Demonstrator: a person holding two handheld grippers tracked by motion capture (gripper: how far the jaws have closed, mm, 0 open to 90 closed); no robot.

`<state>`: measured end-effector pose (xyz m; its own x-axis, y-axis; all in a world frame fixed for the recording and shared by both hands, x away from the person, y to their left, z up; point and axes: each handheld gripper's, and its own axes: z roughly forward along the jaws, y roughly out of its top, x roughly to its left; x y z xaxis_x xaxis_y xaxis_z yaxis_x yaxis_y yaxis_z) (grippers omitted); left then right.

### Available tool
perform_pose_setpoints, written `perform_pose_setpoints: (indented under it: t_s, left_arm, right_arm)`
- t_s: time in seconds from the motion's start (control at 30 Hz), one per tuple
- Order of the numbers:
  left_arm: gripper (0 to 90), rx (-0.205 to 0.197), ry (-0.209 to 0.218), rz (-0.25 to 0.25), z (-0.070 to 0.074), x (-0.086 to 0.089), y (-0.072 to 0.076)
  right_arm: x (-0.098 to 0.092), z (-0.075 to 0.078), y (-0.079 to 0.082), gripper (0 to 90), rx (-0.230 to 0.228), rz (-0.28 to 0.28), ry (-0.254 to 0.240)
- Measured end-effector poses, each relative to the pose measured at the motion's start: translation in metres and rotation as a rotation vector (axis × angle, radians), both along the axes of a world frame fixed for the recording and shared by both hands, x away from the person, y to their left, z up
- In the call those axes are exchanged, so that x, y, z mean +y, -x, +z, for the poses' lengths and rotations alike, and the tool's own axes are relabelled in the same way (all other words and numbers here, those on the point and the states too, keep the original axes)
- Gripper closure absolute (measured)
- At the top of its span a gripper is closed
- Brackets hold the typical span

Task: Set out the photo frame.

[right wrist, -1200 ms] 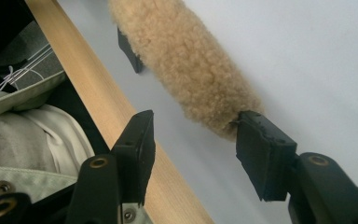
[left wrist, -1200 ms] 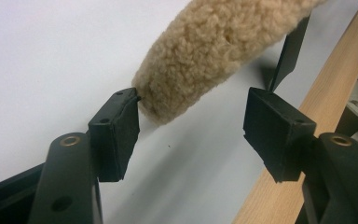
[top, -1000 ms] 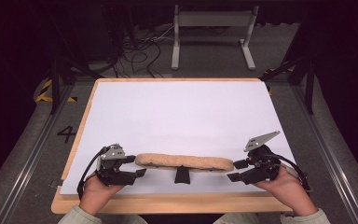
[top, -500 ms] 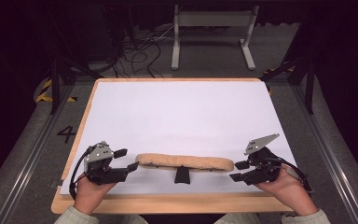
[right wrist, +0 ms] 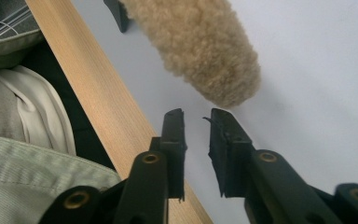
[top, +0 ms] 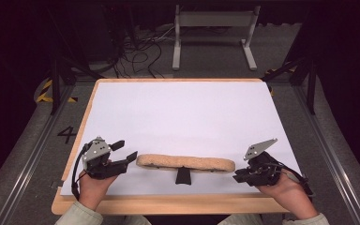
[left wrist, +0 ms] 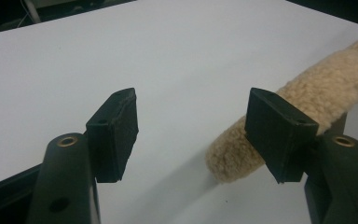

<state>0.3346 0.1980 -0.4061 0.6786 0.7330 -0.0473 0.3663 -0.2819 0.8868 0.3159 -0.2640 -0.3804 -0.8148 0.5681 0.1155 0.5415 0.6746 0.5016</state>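
Note:
A long tan fleecy pad (top: 185,162) lies crosswise on the white sheet (top: 183,112) near the front edge, with a short black stub (top: 183,176) under its middle. My left gripper (top: 126,150) stands open just off the pad's left end. In the left gripper view the pad's end (left wrist: 307,93) lies behind the right-hand jaw of that gripper (left wrist: 198,126), with nothing between the pads. My right gripper (top: 236,177) sits just short of the pad's right end (right wrist: 200,46). Its jaws (right wrist: 196,121) have just been closing to a narrow gap with nothing between them.
The white sheet covers a wooden board (top: 168,205) whose front edge runs close to both hands. A person's pale sleeve (right wrist: 32,172) shows beside the board's edge. Beyond the board stand a metal frame (top: 213,28) and loose cables (top: 136,51) on the dark floor.
My left gripper has drawn back a little to the left, away from the pad's end. The right gripper's jaws have narrowed while the hand stayed in place. The pad has not moved.

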Motion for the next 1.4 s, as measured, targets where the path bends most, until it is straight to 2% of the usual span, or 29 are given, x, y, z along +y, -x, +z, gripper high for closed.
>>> perform_pose_setpoints:
  t_s: [0.1, 0.2, 0.37, 0.43, 0.5, 0.57, 0.63, 0.77, 0.83, 1.03, 1.27, 1.33, 1.4]
  left_arm:
    - [35.3, 0.001, 0.001, 0.006, -0.001, -0.002, -0.004]
    - [35.4, 0.006, 0.031, 0.01, -0.004, -0.004, -0.006]
    - [36.7, 0.004, 0.042, 0.018, -0.008, -0.007, -0.008]
    - [39.4, 0.017, 0.066, 0.014, -0.011, -0.005, -0.009]
    - [41.7, 0.021, 0.069, 0.006, -0.012, -0.005, -0.009]
    - [46.9, 0.01, 0.059, -0.008, -0.011, -0.005, -0.008]
    - [56.8, 0.009, 0.056, -0.023, -0.011, -0.006, -0.007]
    - [82.3, -0.005, 0.036, -0.033, -0.009, -0.005, -0.005]
    - [89.9, -0.003, 0.038, -0.042, -0.009, -0.005, -0.005]
    - [90.0, 0.009, 0.009, -0.075, -0.01, -0.009, -0.004]
    - [90.0, 0.027, -0.01, -0.107, -0.012, -0.013, -0.004]
    - [90.0, 0.04, -0.002, -0.116, -0.013, -0.012, -0.003]
    - [90.0, 0.035, -0.007, -0.122, -0.013, -0.011, -0.002]
  right_arm:
    - [0.003, -0.003, 0.001, 84.1, 0.006, 0.006, 0.011]
    - [0.007, -0.008, 0.002, 88.4, 0.005, 0.014, 0.02]
    - [0.011, -0.015, 0.001, 90.0, 0.007, 0.021, 0.024]
    - [0.012, -0.018, 0.0, 90.0, 0.008, 0.021, 0.019]
    - [0.013, -0.019, -0.001, 90.0, 0.01, 0.021, 0.017]
    - [0.013, -0.022, -0.002, 90.0, 0.013, 0.017, 0.015]
    - [0.014, -0.025, -0.004, 90.0, 0.018, 0.015, 0.017]
    - [0.014, -0.028, -0.006, 90.0, 0.018, 0.01, 0.013]
    - [0.014, -0.029, -0.007, 90.0, 0.017, 0.008, 0.011]
    - [0.014, -0.03, -0.009, 90.0, 0.013, 0.005, 0.006]
    - [0.012, -0.03, -0.012, 90.0, 0.002, -0.022, -0.01]
    - [0.012, -0.03, -0.013, 90.0, 0.001, -0.027, -0.013]
    - [0.012, -0.031, -0.014, 90.0, -0.002, -0.032, -0.013]
